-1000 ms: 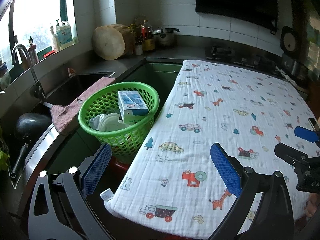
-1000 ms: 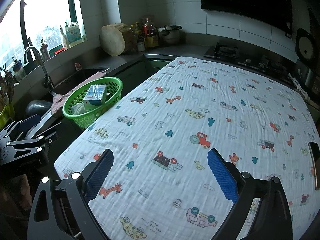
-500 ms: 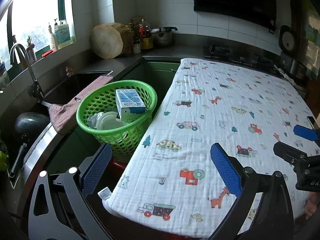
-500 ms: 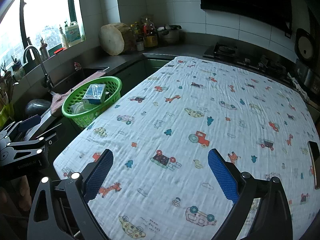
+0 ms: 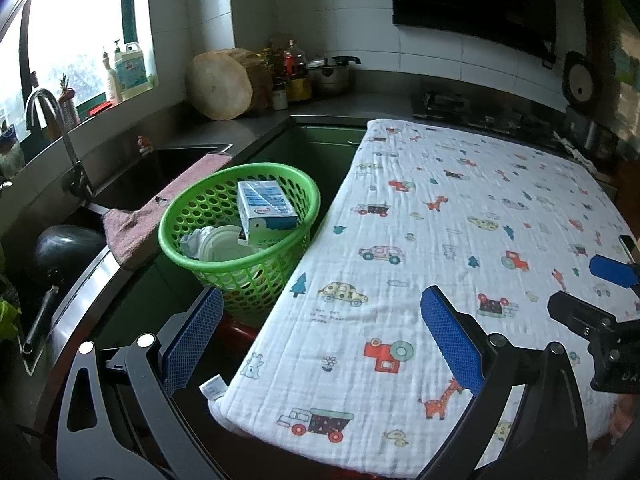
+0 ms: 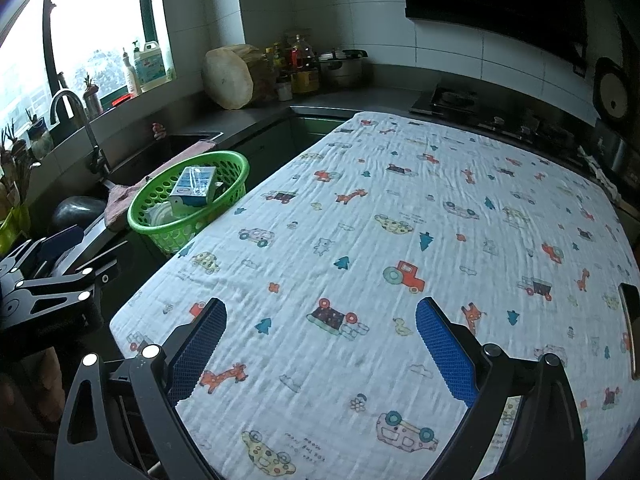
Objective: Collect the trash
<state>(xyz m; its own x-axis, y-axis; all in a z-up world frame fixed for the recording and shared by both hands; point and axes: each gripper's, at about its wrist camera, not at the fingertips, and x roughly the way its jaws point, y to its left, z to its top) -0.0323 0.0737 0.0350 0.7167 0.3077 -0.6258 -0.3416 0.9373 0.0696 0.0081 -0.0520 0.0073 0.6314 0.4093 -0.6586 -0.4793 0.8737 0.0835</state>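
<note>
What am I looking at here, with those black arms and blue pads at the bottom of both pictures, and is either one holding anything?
Those are two handheld grippers, one in each of a person's hands, each with a wide-angle camera looking forward along its two fingers. One picture comes from the left gripper, the other from the right gripper. Both stand open and hold nothing. In front of them is a table under a white cloth printed with cars and animals; no trash shows on it. Left of the table sits a green basket that already contains a blue and white carton, a white lid and some crumpled paper. Behind are a sink, a counter and a stove.
</note>
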